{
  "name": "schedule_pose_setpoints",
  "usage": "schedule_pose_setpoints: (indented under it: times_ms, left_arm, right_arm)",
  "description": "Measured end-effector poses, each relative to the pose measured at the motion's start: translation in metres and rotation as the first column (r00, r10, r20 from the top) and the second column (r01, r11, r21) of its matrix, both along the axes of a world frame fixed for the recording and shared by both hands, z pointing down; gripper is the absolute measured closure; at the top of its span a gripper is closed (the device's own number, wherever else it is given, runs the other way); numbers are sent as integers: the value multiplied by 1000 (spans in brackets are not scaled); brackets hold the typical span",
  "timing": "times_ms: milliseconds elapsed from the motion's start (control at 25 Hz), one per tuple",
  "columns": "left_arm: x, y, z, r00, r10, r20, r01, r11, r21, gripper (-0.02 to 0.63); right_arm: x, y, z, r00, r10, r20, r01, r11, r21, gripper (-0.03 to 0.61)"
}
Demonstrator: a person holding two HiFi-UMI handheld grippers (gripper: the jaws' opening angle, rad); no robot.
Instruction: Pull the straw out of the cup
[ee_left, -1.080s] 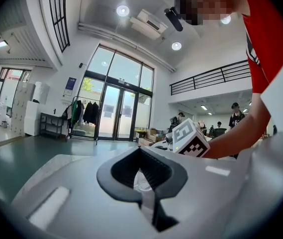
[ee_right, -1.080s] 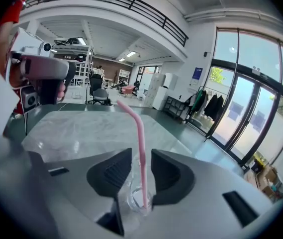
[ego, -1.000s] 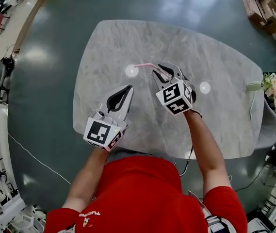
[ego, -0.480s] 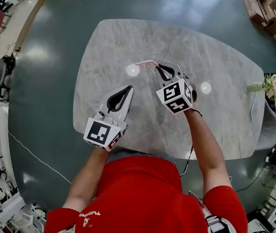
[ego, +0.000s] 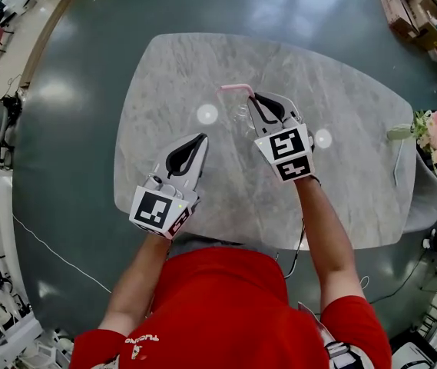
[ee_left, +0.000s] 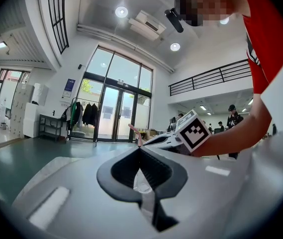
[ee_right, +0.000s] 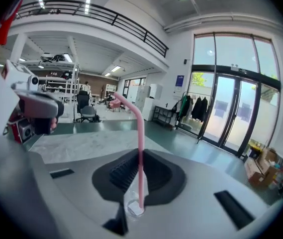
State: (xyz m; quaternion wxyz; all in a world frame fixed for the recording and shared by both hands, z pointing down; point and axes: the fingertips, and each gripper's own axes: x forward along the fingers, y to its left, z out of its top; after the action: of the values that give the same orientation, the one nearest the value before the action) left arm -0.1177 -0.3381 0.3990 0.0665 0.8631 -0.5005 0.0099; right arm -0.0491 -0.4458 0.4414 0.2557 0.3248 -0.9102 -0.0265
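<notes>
**Head view: right tongs grip the pink straw over the cup**

Head view looks down on a person in a red top [ego: 218,306] at a grey stone table [ego: 356,198]. The person holds 1 pair of tongs in each hand. The right tongs [ego: 256,98] reach out over the middle of the table. Their 2 jaws have just been closing, and now they pinch the pink straw [ego: 236,88] between them. The straw's bent top pokes out to the left, past the tips. A clear cup [ego: 241,114] stands on the table right under those tips. It is hard to see because it is see-through.

Right gripper view shows the straw standing up straight between the 2 black pads [ee_right: 124,171]. Both pads press on it. Its bottom end reaches down to the mouth of the cup, which sits just below the jaws. How deep the end goes cannot be told.

The left tongs [ego: 201,138] are closed, tips touching, with nothing held. They hang near the cup, to its left and closer to the person, and do not touch it. Left gripper view shows the tips together. Past them are the top of the straw and the right tongs with their marker cube [ee_left: 196,131].

Pink flowers [ego: 435,138] show by the table's right end, well apart from the cup.
</notes>
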Motion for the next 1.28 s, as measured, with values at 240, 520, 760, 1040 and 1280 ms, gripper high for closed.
schedule_pose_setpoints:
  times_ms: [240,520,760,1040,1280]
  left_arm:
    - [2,-1,-11,1000,3,-9,-3,1000,20,609]
    - [5,0,-23,1000,18,-20,-17,999,49,609]
    - [10,3,-36,999,37,-26,-34,996,77,609]
    - [9,15,-63,998,58,-34,-53,990,131,609]
    - [6,29,-82,997,72,-41,-64,984,166,609]
  right_arm:
    - [22,3,-52,979,78,186,-82,997,10,555]
    - [47,19,-106,913,130,387,-144,990,8,555]
    - [61,42,-136,873,132,469,-162,986,25,555]
    - [73,76,-160,830,146,539,-189,982,25,555]
    - [85,106,-164,785,176,593,-217,976,-2,556]
